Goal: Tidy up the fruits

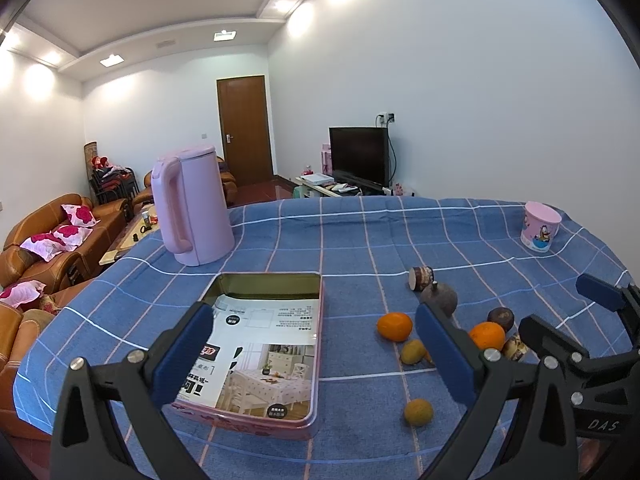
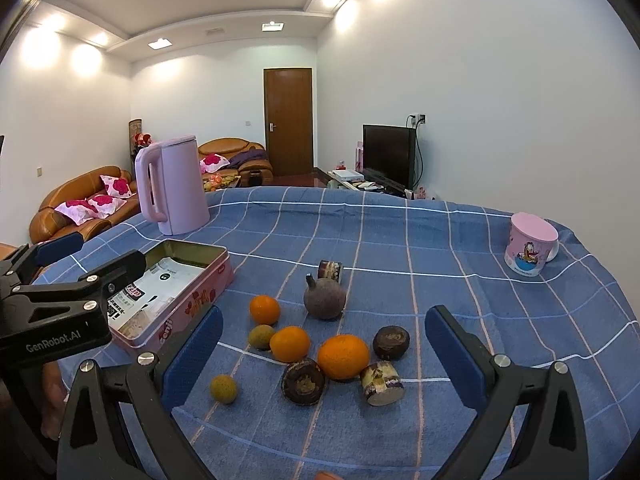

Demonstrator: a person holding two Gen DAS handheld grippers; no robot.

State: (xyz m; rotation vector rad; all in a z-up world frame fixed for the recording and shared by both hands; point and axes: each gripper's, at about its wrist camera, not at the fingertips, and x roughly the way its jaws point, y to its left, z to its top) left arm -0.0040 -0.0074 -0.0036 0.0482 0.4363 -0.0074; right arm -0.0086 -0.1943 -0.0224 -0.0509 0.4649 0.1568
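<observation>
A pink tin box (image 1: 280,424) (image 2: 208,296) with a printed leaflet inside lies open on the blue checked tablecloth. Right of it lie three oranges (image 2: 343,357) (image 2: 289,343) (image 2: 264,309), small yellow-green fruits (image 2: 224,388) (image 1: 418,412), a dark purple round fruit with a stem (image 2: 324,298), two dark brown round fruits (image 2: 391,343) and short cane pieces (image 2: 382,383). My left gripper (image 1: 314,354) is open and empty above the tin's near end. My right gripper (image 2: 324,360) is open and empty, just before the fruit pile.
A pink kettle (image 1: 192,208) (image 2: 170,184) stands behind the tin. A pink cartoon mug (image 2: 530,244) (image 1: 540,228) stands at the far right of the table. Sofas, a door and a television lie beyond the table.
</observation>
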